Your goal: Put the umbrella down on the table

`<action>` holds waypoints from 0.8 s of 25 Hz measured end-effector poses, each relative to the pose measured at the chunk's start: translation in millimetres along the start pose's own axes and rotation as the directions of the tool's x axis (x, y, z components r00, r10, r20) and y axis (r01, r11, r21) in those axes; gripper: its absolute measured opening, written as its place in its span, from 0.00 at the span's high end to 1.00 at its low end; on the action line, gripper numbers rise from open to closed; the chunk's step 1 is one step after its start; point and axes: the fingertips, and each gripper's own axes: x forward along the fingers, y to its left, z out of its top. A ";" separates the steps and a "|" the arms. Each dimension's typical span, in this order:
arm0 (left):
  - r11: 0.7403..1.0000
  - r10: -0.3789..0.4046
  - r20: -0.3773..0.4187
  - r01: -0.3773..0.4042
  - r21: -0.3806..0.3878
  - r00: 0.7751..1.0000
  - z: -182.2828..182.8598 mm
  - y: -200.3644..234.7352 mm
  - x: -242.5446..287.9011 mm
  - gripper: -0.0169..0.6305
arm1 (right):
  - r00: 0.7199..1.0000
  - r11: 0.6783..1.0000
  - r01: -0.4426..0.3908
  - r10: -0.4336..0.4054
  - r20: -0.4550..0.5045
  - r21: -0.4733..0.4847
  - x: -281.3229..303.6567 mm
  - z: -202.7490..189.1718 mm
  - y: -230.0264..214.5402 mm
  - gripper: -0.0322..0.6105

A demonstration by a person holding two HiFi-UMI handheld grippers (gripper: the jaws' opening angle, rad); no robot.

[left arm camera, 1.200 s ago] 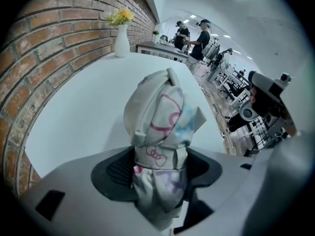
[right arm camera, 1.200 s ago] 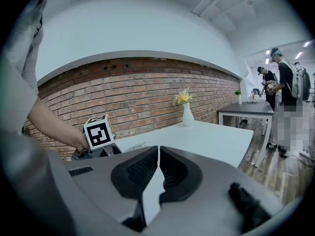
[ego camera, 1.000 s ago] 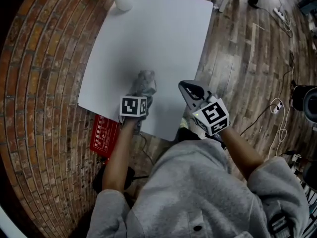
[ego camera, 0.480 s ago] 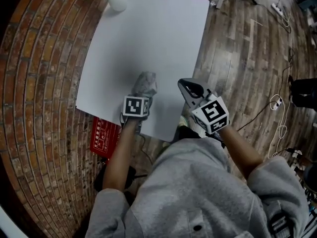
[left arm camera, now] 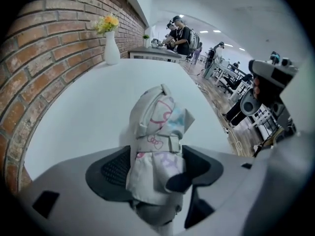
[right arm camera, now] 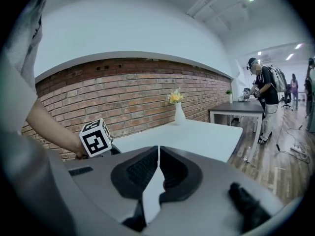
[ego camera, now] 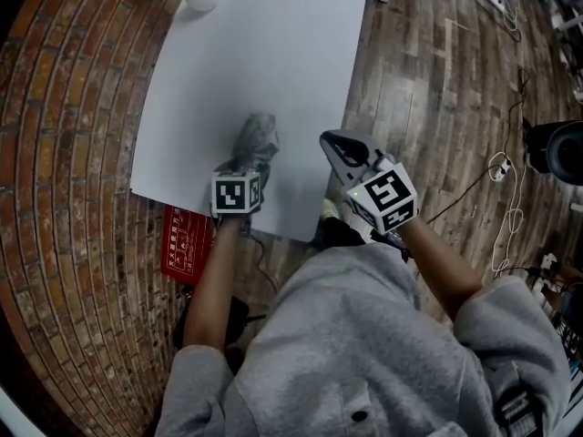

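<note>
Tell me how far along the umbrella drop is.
Nearly done. The umbrella appears to lie on the table, so the lowering looks finished. In hand: the left tool is opening its jaws, with the umbrella between them. Left: draw that tool clear. The right tool is shut and empty.

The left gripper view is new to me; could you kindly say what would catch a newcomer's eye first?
A folded, pastel-printed umbrella rests on the white table, between the opening jaws of the left gripper. The right gripper hovers shut and empty near the table's front edge. A white vase of yellow flowers stands at the far corner by the brick wall.
</note>
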 end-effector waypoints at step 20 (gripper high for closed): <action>0.972 0.234 0.529 -0.183 -0.148 0.816 -121.1 -9.9 -231.0 0.94 | 0.996 0.994 0.078 -0.074 0.051 -0.077 -114.9 -22.6 142.3 0.90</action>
